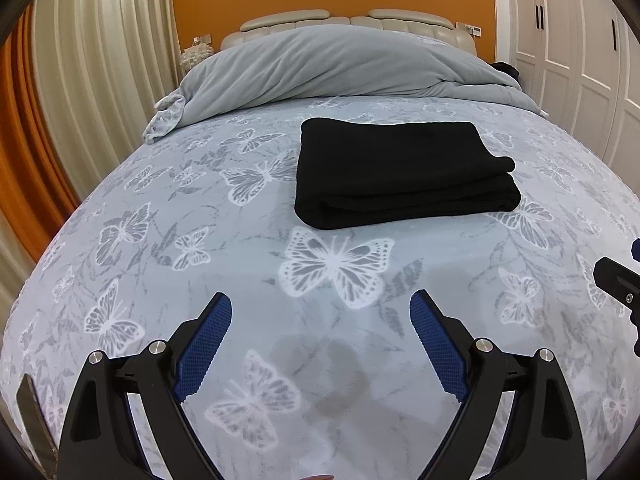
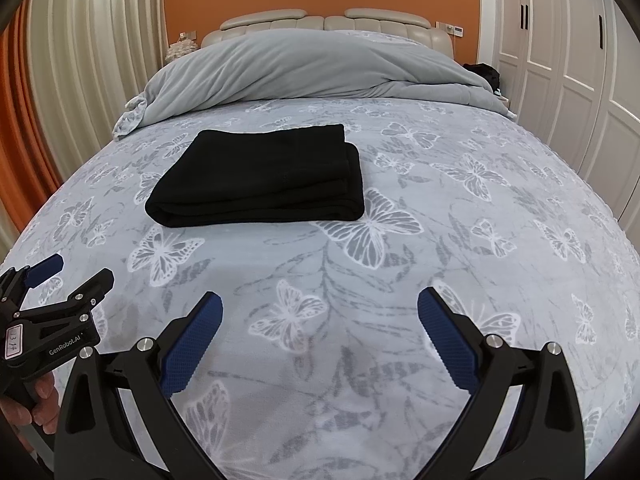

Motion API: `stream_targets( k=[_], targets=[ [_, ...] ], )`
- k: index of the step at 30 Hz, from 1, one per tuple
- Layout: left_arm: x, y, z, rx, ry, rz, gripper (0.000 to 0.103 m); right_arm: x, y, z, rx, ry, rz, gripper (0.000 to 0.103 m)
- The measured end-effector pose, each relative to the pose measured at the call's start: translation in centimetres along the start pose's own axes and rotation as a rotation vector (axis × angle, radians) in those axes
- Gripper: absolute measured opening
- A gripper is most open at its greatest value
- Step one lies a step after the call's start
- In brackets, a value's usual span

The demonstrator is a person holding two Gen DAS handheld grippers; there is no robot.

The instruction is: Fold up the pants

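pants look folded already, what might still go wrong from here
1. The folded black fabric pants are a loose stack of layers on the soft butterfly-print bedspread; a nudge could slide the top layer off.
2. Both the left tool and the right tool are open and near the bedspread, so closing low might snag it.
3. The bunched grey duvet lies just behind the pants and could slump toward them.

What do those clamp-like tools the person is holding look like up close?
Both are matte black plastic frames shaped like big tongs, with silver round bolts at the joints. Each of the fingers carries a blue pad with a fine dimpled texture. The left gripper bears white "GenRobot.AI" lettering and a small white label with handwritten numbers. The right gripper looks the same. No cables show.
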State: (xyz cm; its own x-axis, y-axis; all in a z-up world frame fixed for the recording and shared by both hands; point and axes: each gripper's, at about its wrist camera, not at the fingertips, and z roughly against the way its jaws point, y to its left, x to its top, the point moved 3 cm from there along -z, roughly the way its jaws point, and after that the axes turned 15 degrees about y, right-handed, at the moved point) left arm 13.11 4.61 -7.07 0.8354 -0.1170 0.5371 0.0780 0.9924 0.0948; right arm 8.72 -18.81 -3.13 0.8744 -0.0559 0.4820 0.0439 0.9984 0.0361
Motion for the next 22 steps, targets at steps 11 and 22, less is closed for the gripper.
stream_targets(
  k=[11, 22],
  targets=[
    [-0.21, -0.05, 0.01, 0.012, -0.017, -0.005, 0.089, -0.13, 0.04, -0.02, -0.001, 0.003, 0.004, 0.096],
    [0.09, 0.27, -0.33, 0.004, -0.006, 0.012, 0.088, -0.22, 0.01, -0.07, -0.003, 0.004, 0.010, 0.096]
  ],
)
